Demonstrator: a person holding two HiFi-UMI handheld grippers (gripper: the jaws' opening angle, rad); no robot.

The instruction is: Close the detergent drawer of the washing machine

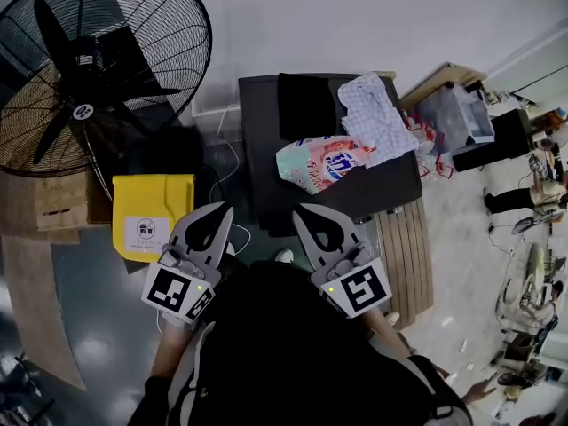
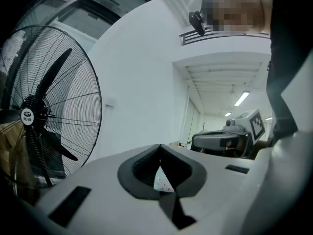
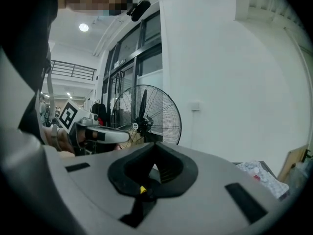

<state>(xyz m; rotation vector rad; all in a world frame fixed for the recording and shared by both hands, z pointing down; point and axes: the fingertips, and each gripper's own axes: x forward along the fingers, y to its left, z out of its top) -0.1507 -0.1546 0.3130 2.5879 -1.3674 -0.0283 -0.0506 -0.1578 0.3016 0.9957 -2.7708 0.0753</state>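
Left gripper and right gripper, both closed on nothing, see no drawer, so a blind shove may topple the printed pouch atop the washing machine.

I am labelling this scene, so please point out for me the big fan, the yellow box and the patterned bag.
big fan (image 1: 82, 111), head view, on its hub.
yellow box (image 1: 153, 198), head view, on its top face.
patterned bag (image 1: 324, 162), head view, on its printed middle.
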